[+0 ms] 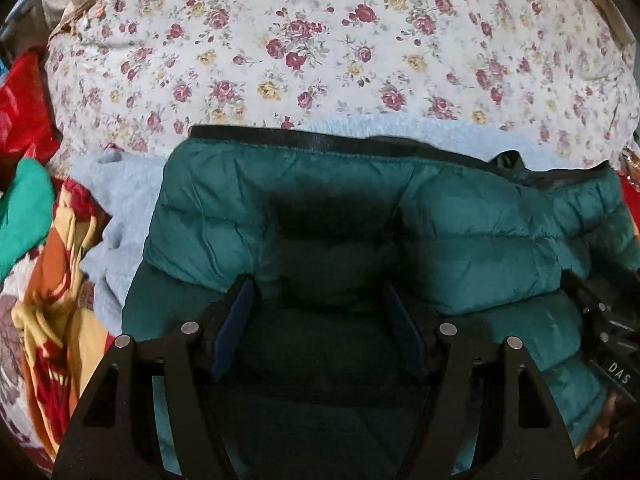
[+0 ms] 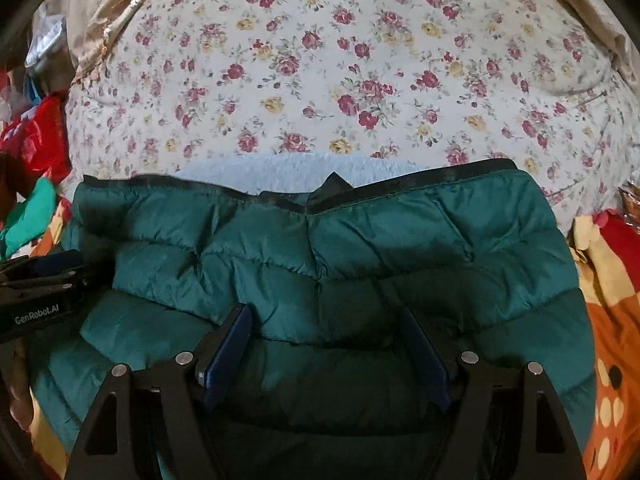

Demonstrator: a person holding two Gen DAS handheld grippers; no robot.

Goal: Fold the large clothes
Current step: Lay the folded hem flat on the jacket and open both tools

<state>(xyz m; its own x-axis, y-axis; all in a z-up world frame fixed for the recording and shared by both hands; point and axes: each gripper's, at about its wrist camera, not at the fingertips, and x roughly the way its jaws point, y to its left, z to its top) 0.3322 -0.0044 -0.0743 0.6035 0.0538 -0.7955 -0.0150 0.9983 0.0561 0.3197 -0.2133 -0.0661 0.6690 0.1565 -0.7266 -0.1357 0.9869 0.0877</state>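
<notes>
A dark green quilted puffer jacket [image 1: 460, 240] with a black trim edge lies folded in front of me, on top of a pale blue fleece. It also fills the right wrist view [image 2: 380, 248]. My left gripper [image 1: 320, 292] is open and hovers just over the jacket's left part, its blue pads wide apart with nothing between them. My right gripper [image 2: 326, 320] is open too, over the jacket's middle, empty. The right gripper's body shows at the right edge of the left wrist view [image 1: 608, 336], and the left gripper's body at the left edge of the right wrist view [image 2: 40, 292].
A floral quilt [image 1: 320, 40] covers the bed behind the jacket. The pale blue fleece [image 1: 116, 208] sticks out to the left. An orange, red and yellow patterned blanket [image 1: 60, 300] lies underneath. Red cloth [image 1: 24, 108] and green cloth [image 1: 24, 208] are piled at far left.
</notes>
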